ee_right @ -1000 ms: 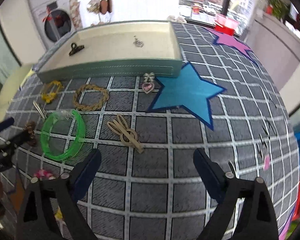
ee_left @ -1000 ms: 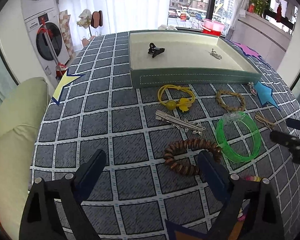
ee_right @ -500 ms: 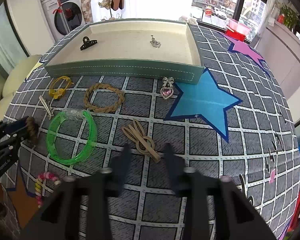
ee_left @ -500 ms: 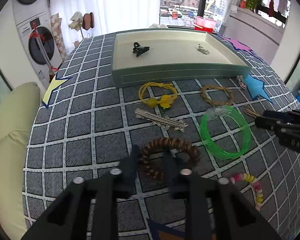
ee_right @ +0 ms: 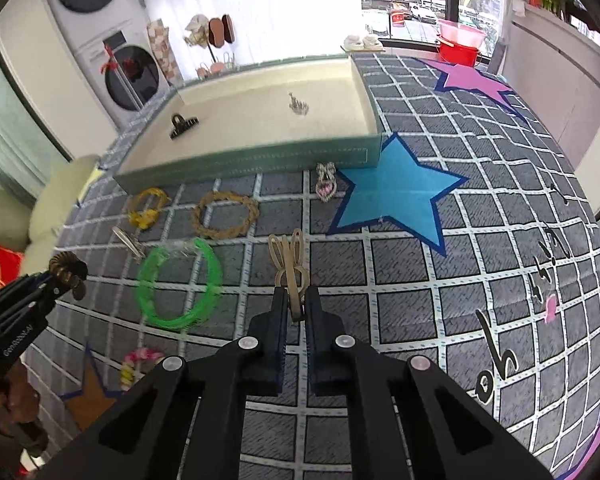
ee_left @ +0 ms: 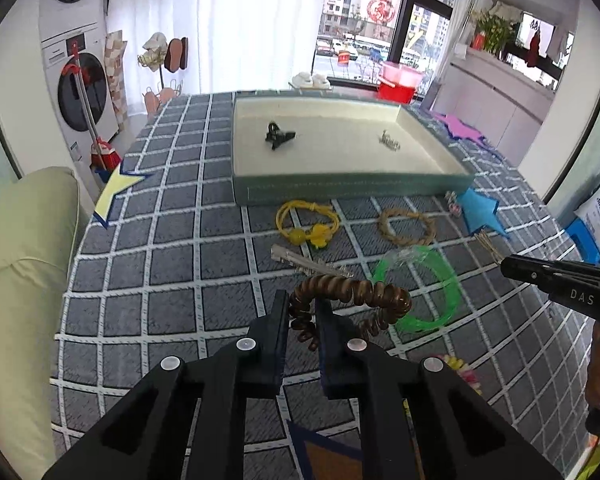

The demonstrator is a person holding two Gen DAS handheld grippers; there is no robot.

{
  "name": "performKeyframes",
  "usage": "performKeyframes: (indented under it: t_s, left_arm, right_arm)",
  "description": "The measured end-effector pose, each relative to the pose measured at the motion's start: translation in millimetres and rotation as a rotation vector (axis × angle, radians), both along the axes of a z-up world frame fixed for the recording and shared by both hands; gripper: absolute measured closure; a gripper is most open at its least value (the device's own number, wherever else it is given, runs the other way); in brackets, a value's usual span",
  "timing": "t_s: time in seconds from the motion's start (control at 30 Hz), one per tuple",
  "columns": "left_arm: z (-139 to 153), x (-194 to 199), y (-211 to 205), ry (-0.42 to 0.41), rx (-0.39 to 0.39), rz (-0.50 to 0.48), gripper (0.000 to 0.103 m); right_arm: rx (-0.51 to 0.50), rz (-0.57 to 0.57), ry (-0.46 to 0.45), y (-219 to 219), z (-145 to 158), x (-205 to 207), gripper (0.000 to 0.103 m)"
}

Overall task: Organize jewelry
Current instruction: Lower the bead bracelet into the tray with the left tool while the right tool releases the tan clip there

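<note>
My left gripper (ee_left: 302, 304) is shut on a brown spiral hair tie (ee_left: 352, 298), which hangs lifted off the checked cloth. My right gripper (ee_right: 296, 300) is shut on a beige hair clip (ee_right: 288, 264), also raised above the cloth. A green tray (ee_left: 352, 191) with a cream floor stands at the far side and holds a black claw clip (ee_left: 278, 136) and a small silver piece (ee_left: 390, 142). On the cloth lie a yellow hair tie (ee_left: 306, 222), a braided tan ring (ee_left: 406, 226), a silver clip (ee_left: 300, 262) and a green bangle (ee_left: 420, 292).
A pink heart brooch (ee_right: 326, 184) lies against the tray's front wall (ee_right: 252, 164). A pastel bead bracelet (ee_right: 134, 362) sits near the front left edge. A pale cushion (ee_left: 20, 272) borders the cloth on the left. Blue star patch (ee_right: 396, 196) lies right of the tray.
Both grippers went from wide open to shut, the left on the spiral hair tie and the right on the beige clip. Both then rose, lifting their pieces off the cloth.
</note>
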State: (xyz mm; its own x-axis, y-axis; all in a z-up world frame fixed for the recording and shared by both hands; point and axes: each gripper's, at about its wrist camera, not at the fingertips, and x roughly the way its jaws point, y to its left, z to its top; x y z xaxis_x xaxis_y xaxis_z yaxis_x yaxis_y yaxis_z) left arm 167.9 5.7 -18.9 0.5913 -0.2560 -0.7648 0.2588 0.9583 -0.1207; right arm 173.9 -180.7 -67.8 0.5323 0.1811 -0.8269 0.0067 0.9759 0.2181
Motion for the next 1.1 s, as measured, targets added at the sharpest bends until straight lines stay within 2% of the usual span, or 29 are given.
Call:
performKeyframes:
  t_s: [0.3, 0.57, 0.7, 0.9, 1.0, 1.1]
  left_arm:
    - [46.5, 16.4, 3.3, -0.073, -0.065, -0.005, 0.075]
    - [87.5, 55.6, -9.5, -0.188, -0.016, -0.017, 0.075]
    - [100.5, 84.7, -15.9, -0.203, -0.017, -0.021, 0.075]
    - [98.6, 131.2, -32.1, -0.209, 0.000, -0.001, 0.075]
    - [86.6, 155.5, -41.8, -0.193, 0.014, -0.008, 0.075]
    - [68.5, 175.3, -54.2, -0.168, 0.072, -0.025, 0.075]
  right_arm:
    - [0.096, -0.021, -0.075, -10.7, 44.1, 16.6, 0.094]
    - [0.090, -0.013, -0.134, -12.1, 85.0, 59.1, 0.094]
    - [0.097, -0.022, -0.145, -17.6, 98.9, 83.5, 0.094]
    - [0.079, -0.051, -0.140, -23.7, 99.3, 131.4, 0.094]
    - [0.072, -0.061, -0.124, -25.7, 89.4, 152.6, 0.094]
    - [0.082, -0.082, -0.107, -30.5, 74.2, 172.6, 0.094]
